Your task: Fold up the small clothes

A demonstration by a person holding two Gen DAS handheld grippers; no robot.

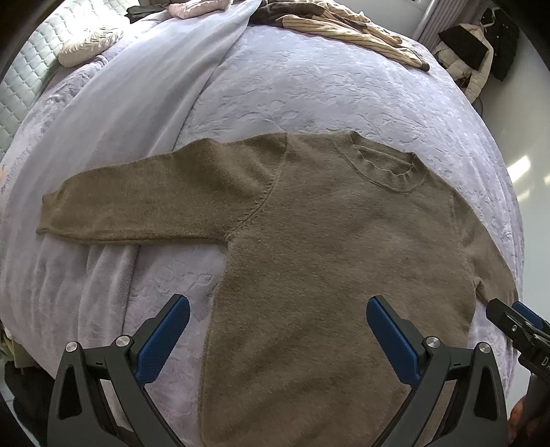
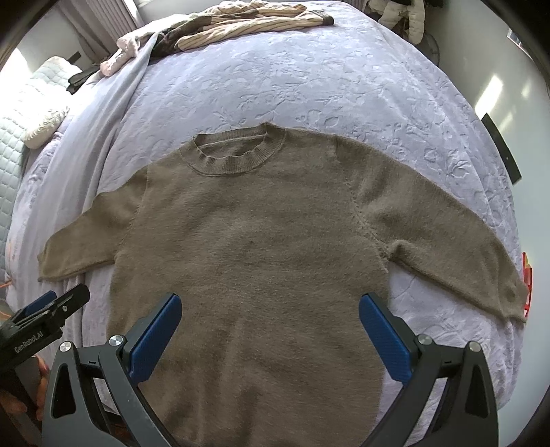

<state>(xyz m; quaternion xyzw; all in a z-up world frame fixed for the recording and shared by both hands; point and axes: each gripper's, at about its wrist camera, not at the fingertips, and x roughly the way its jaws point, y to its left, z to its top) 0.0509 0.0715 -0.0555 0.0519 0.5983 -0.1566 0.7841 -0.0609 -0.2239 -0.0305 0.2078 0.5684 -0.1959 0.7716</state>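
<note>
A fuzzy olive-brown sweater (image 1: 326,247) (image 2: 254,247) lies flat and face up on the lilac bedspread, neck away from me and both sleeves spread out to the sides. My left gripper (image 1: 278,309) hangs open above the sweater's lower left part, holding nothing. Over the lower middle of the sweater, my right gripper (image 2: 270,306) is open too, with nothing between its blue pads. Each view catches the other gripper at its edge: the right gripper (image 1: 519,326) near the right sleeve, the left gripper (image 2: 44,316) near the left cuff.
Striped tan clothes (image 1: 347,24) (image 2: 240,24) and a pink garment (image 2: 120,55) lie heaped at the far end of the bed (image 1: 309,89). A cream pillow (image 1: 89,44) sits at the far left. A coat (image 1: 471,58) hangs off the far right.
</note>
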